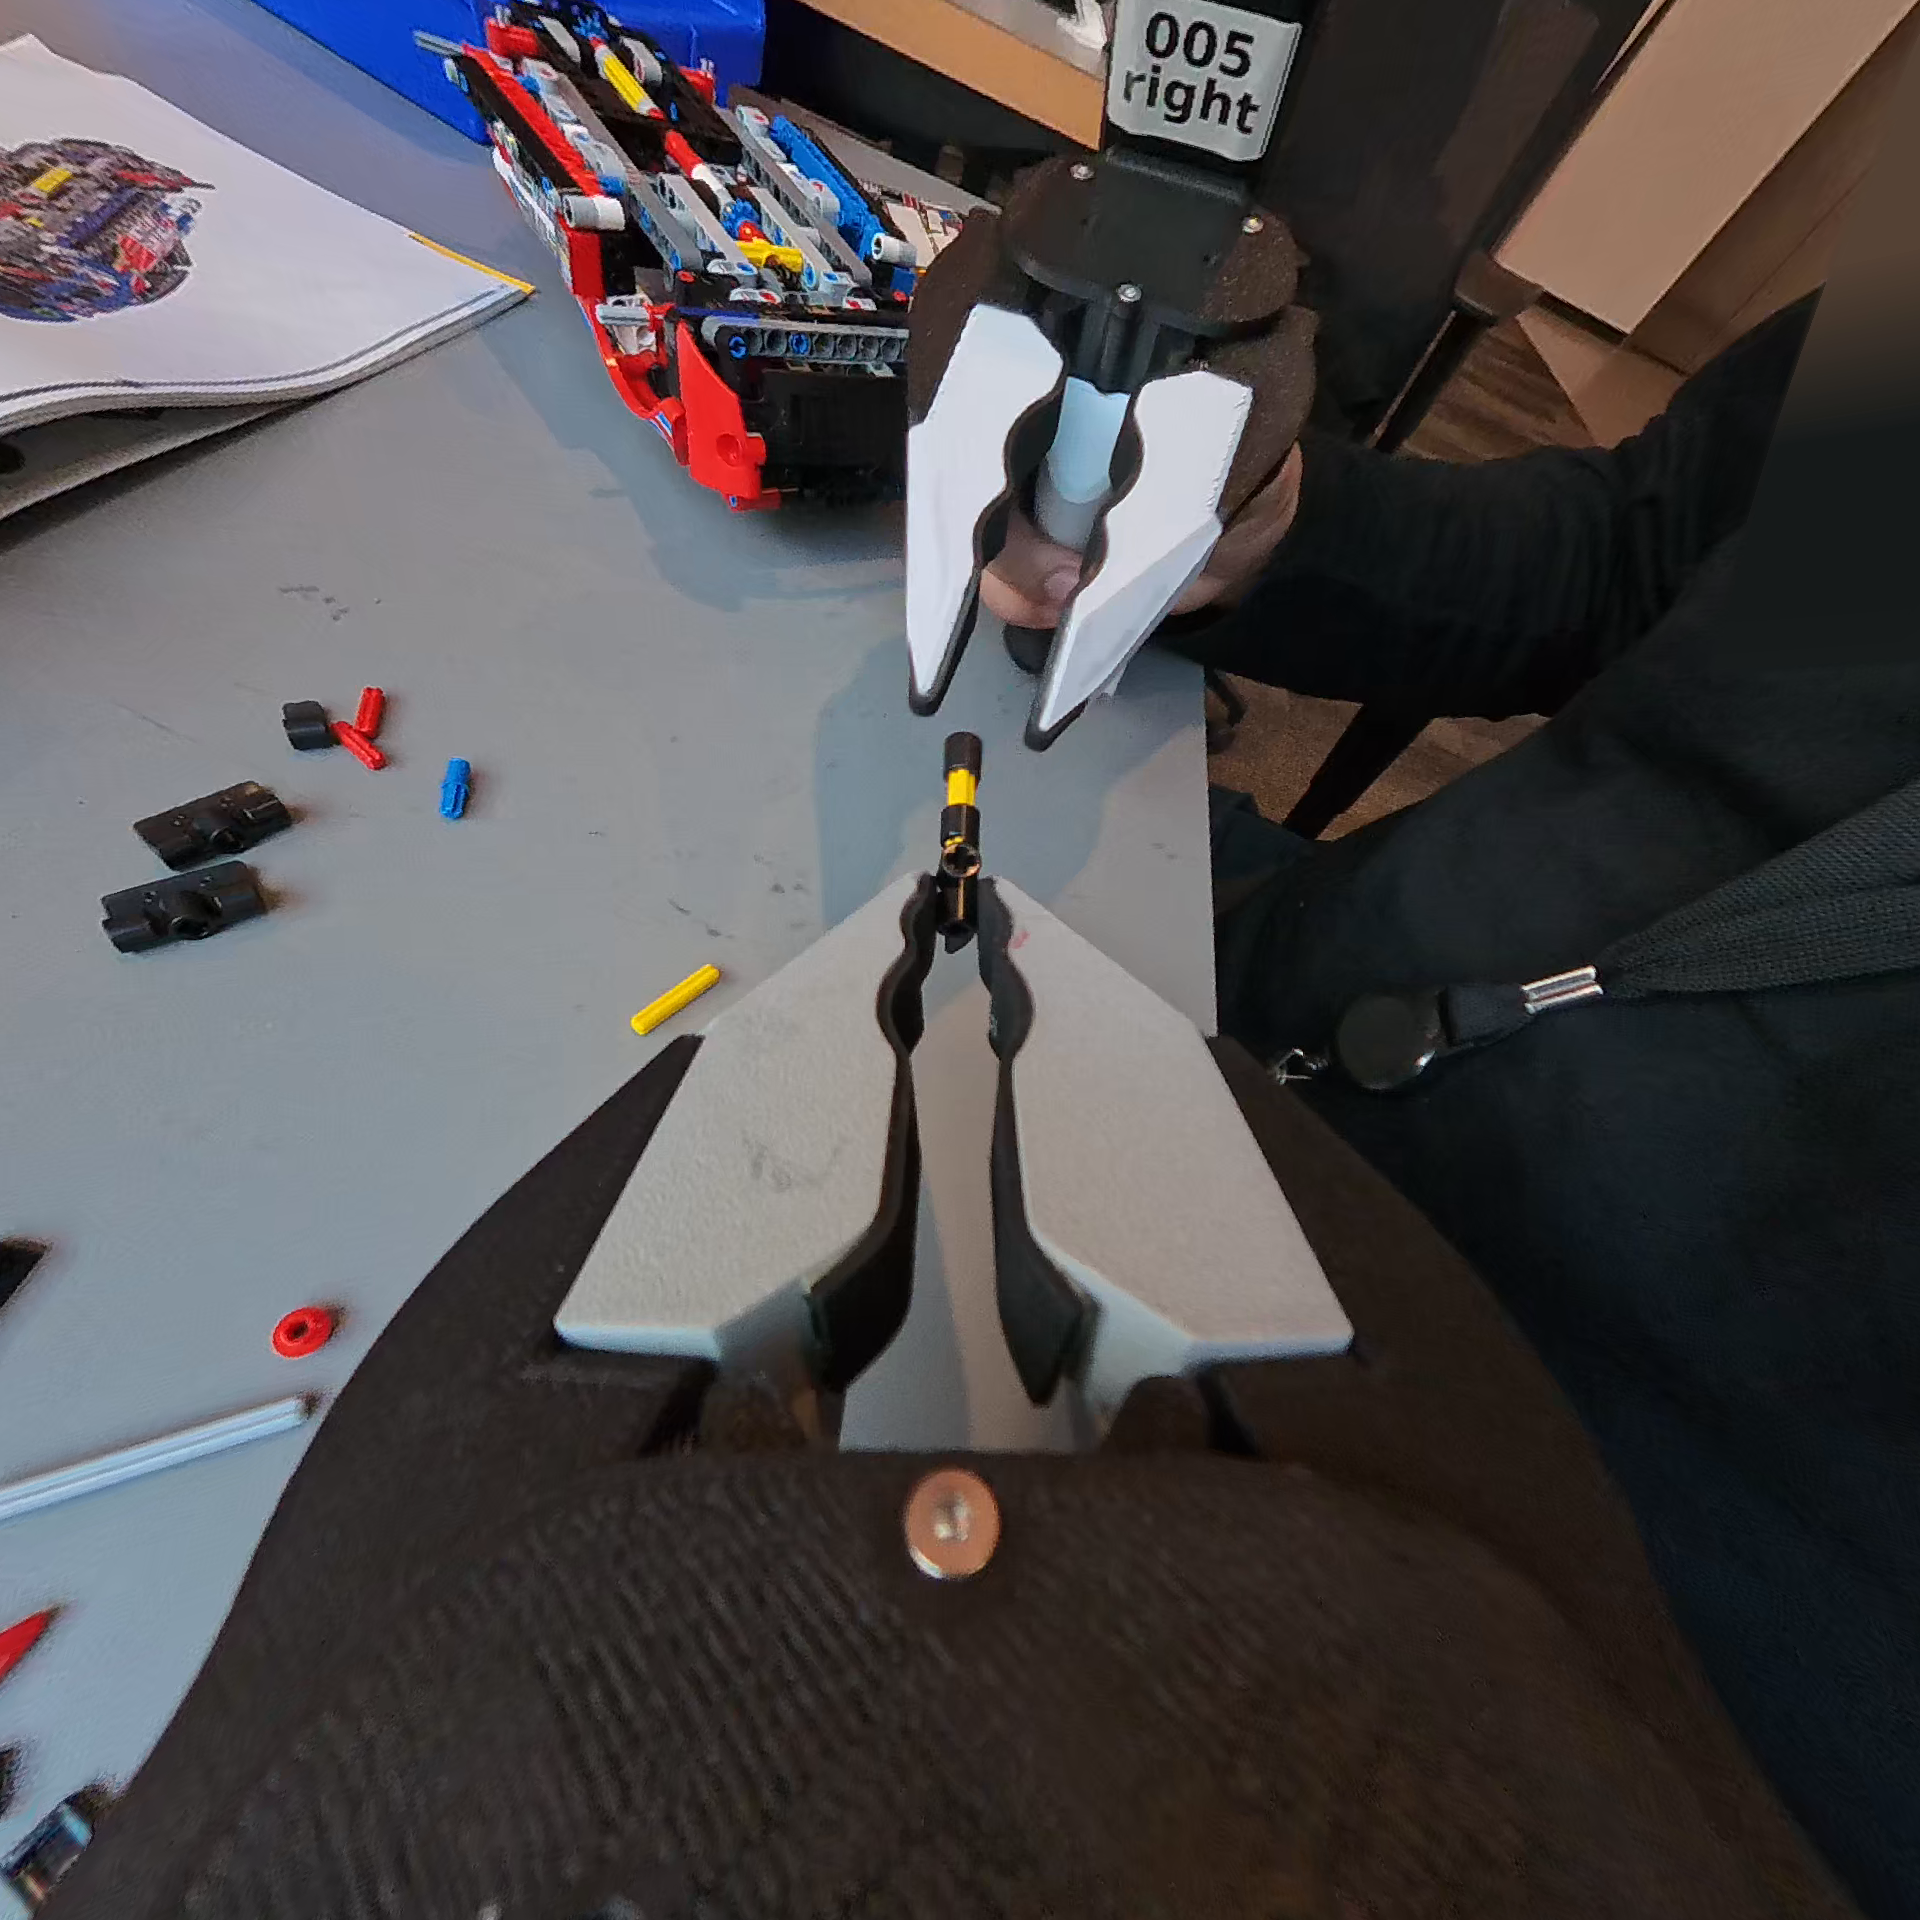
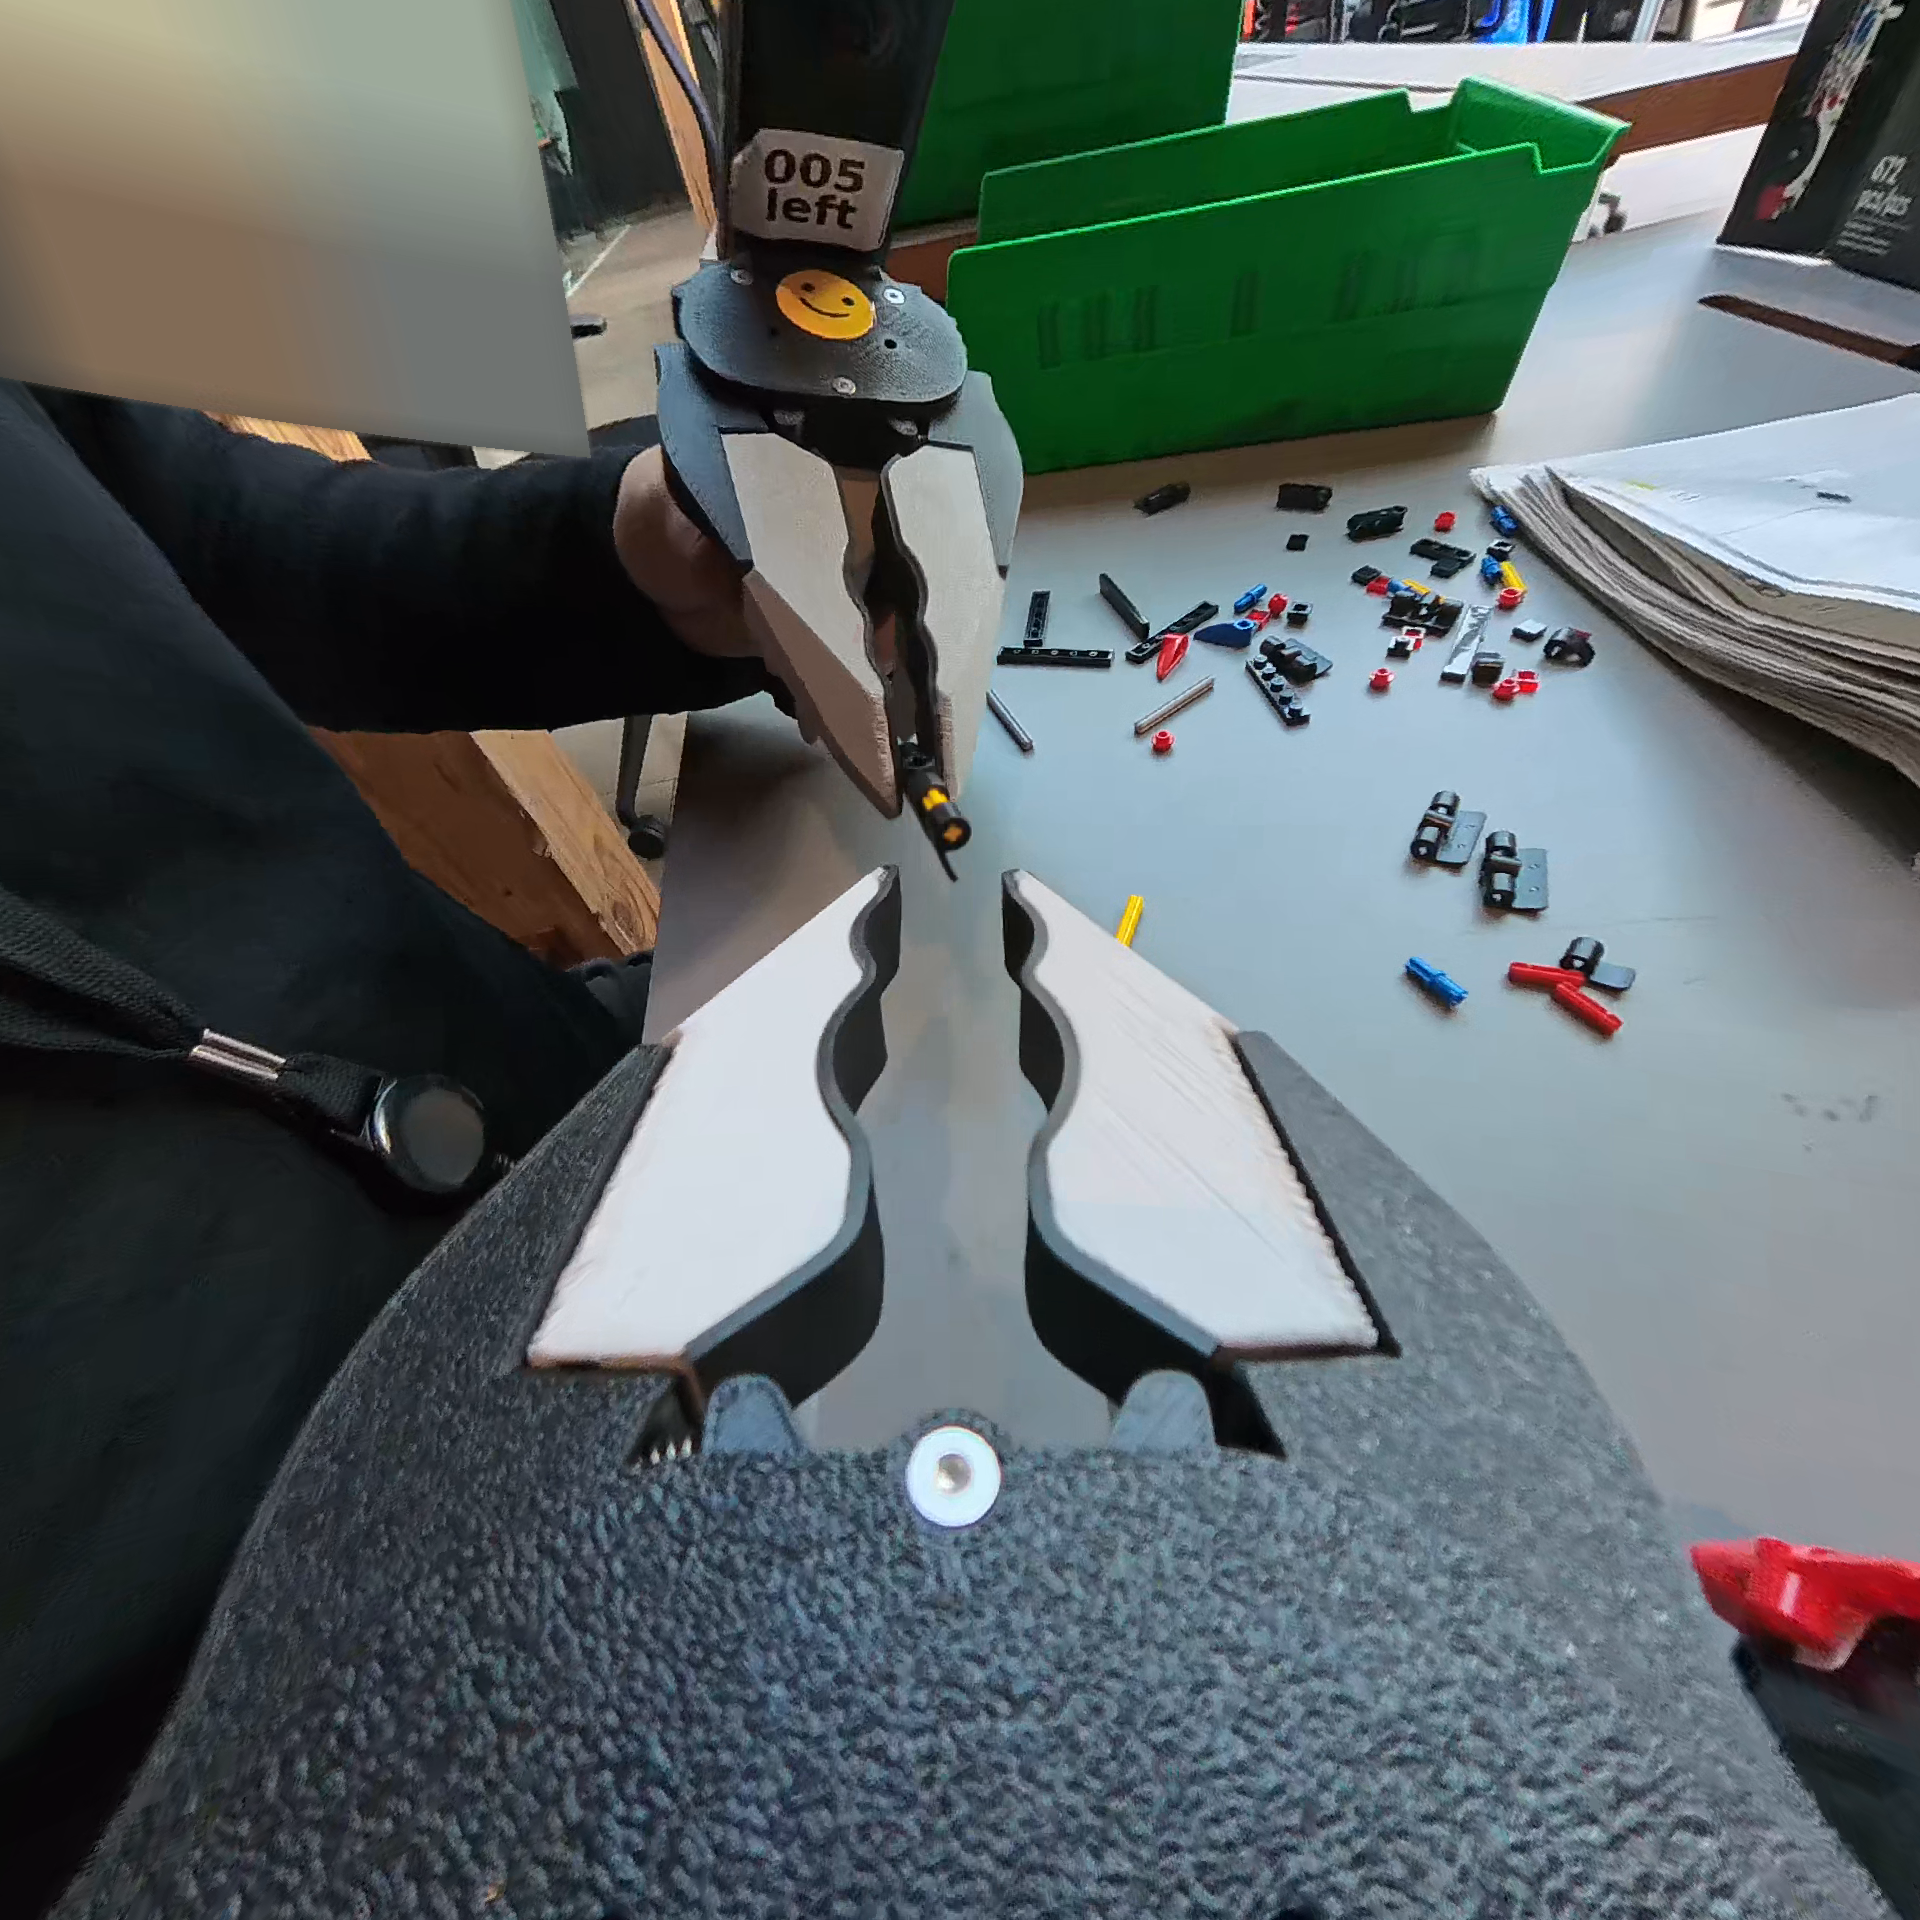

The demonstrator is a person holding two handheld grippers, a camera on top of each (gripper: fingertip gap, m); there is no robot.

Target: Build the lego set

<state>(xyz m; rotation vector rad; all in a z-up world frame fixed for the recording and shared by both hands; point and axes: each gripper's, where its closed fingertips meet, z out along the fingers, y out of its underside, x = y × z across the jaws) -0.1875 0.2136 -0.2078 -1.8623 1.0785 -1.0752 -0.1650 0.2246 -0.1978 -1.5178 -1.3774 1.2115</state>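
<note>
**A tiny stick part is waiting between two hand-held grippers**

The left hand-held gripper (image 1: 954,894) is pinching a small black and yellow stick part (image 1: 958,821) at just its tips, in the middle of the left wrist view. The right hand-held gripper (image 2: 948,883) is holding nothing, and its tips are sitting a little way apart, just beside the stick's free end. The stick is thin, so it may be twisting or popping out if the right one is pushing crooked, and falling off the tabletop (image 1: 623,665) edge nearby. The big red, black and blue lego car (image 1: 707,270) is lying half built at the upper middle. Loose pieces (image 2: 1434,613) are lying at the upper right of the right wrist view.
</note>
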